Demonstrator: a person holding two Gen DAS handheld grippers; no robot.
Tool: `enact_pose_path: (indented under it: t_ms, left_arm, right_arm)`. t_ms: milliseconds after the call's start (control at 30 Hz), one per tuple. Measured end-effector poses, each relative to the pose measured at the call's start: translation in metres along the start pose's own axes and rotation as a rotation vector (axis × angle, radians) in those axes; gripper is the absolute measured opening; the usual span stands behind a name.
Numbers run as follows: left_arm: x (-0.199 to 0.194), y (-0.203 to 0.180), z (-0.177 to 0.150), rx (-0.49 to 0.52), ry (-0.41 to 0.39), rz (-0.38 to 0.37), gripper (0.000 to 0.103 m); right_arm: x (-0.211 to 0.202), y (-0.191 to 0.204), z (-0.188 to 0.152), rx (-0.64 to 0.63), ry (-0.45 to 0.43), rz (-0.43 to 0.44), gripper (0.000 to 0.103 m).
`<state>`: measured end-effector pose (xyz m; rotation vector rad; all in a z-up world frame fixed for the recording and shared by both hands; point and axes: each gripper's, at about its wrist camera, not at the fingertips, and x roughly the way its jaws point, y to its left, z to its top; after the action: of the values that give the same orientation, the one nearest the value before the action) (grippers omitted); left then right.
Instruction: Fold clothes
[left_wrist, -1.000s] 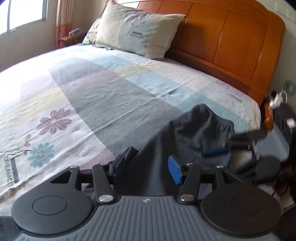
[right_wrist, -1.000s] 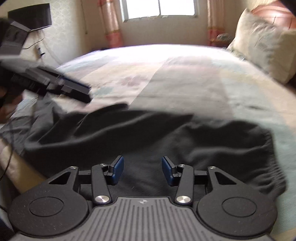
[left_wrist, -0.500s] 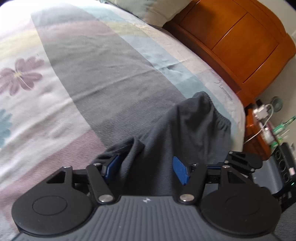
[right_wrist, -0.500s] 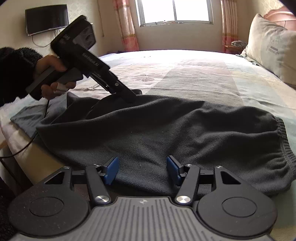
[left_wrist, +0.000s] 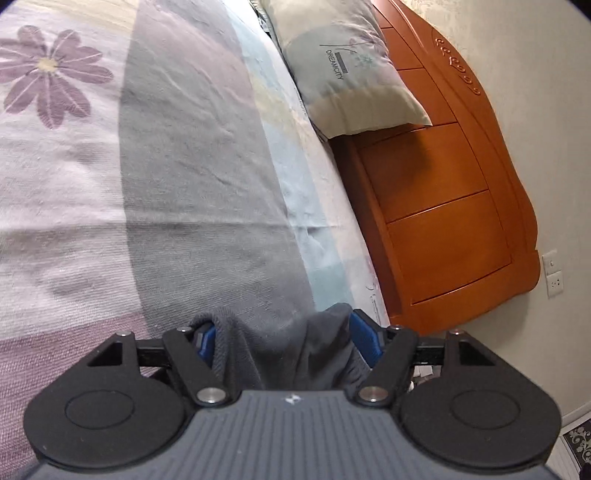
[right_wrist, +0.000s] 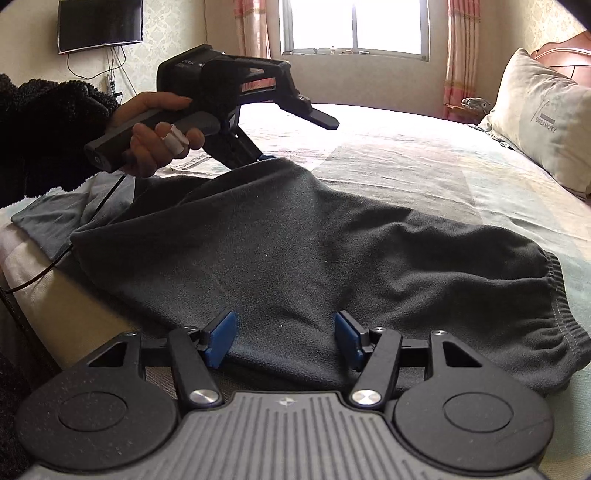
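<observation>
My left gripper (left_wrist: 282, 341) is opening, with a bunched fold of the soft, fuzzy dark grey pants (right_wrist: 314, 251) between its blue pads. My right gripper (right_wrist: 282, 338) stands apart over the pants, which lie flat on the flowery bedsheet (left_wrist: 110, 184) just ahead.

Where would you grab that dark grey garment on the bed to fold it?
Probably at the ribbed elastic hem of the dark grey garment, coming in low from the near bed edge. That band is thick, bunched and lies free on the bedspread, so fingers can slide under it; the flat middle offers little to pinch.
</observation>
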<state>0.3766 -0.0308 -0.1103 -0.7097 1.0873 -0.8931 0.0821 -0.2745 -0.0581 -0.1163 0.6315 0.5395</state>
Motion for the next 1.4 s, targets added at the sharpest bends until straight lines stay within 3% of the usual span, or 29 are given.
enact_pose_path:
  t_ms: [167, 300, 467, 567, 633, 667, 700, 800, 867, 933, 1000, 1100, 1233, 1300, 1400]
  left_arm:
    - [-0.01, -0.005, 0.0, 0.037, -0.001, 0.08, 0.067]
    - [-0.031, -0.033, -0.002, 0.152, -0.05, 0.144, 0.069]
    - [-0.036, -0.069, -0.021, 0.244, -0.021, 0.047, 0.074]
    - [-0.016, -0.064, -0.039, 0.226, 0.018, 0.046, 0.074]
    - [-0.004, -0.046, -0.048, 0.191, 0.027, 0.15, 0.074]
    - [-0.002, -0.036, -0.051, 0.176, 0.022, 0.235, 0.066]
    - [-0.004, -0.032, -0.053, 0.169, 0.01, 0.274, 0.057]
    - [-0.016, -0.038, -0.056, 0.181, -0.033, 0.288, 0.063]
    - [-0.016, -0.053, -0.06, 0.259, -0.036, 0.299, 0.071]
    - [-0.011, -0.064, -0.064, 0.315, -0.028, 0.288, 0.071]
    - [-0.007, -0.067, -0.071, 0.357, -0.01, 0.302, 0.072]
    - [-0.002, -0.056, -0.079, 0.396, 0.006, 0.4, 0.071]
    - [-0.013, -0.062, -0.084, 0.439, 0.003, 0.431, 0.072]
    - [-0.015, -0.076, -0.091, 0.505, 0.013, 0.48, 0.071]
    - [-0.01, -0.101, -0.111, 0.637, 0.037, 0.498, 0.073]
  right_arm:
    - [-0.001, 0.001, 0.001, -0.003, 0.005, -0.007, 0.067]
    - [-0.001, 0.002, 0.001, 0.0, 0.003, -0.012, 0.068]
    - [0.001, 0.002, 0.003, 0.002, 0.004, -0.014, 0.069]
    - [0.002, 0.003, 0.004, 0.003, 0.007, -0.02, 0.069]
    - [0.0, 0.004, 0.005, 0.001, 0.014, -0.03, 0.07]
    - [-0.001, 0.004, 0.006, 0.005, 0.021, -0.036, 0.07]
    - [-0.003, 0.001, 0.009, 0.019, 0.028, -0.046, 0.07]
    - [-0.013, -0.018, 0.019, 0.077, 0.014, -0.096, 0.07]
    - [-0.012, -0.035, 0.029, 0.102, -0.013, -0.154, 0.071]
    - [-0.007, -0.05, 0.04, 0.113, -0.036, -0.225, 0.071]
    - [0.004, -0.062, 0.044, 0.098, -0.027, -0.275, 0.072]
    - [0.018, -0.084, 0.025, 0.099, 0.07, -0.355, 0.072]
    - [-0.009, -0.104, 0.009, 0.145, 0.057, -0.331, 0.071]
    - [-0.017, -0.095, 0.017, 0.121, 0.062, -0.397, 0.072]
    - [-0.022, -0.075, 0.024, 0.096, 0.04, -0.34, 0.073]
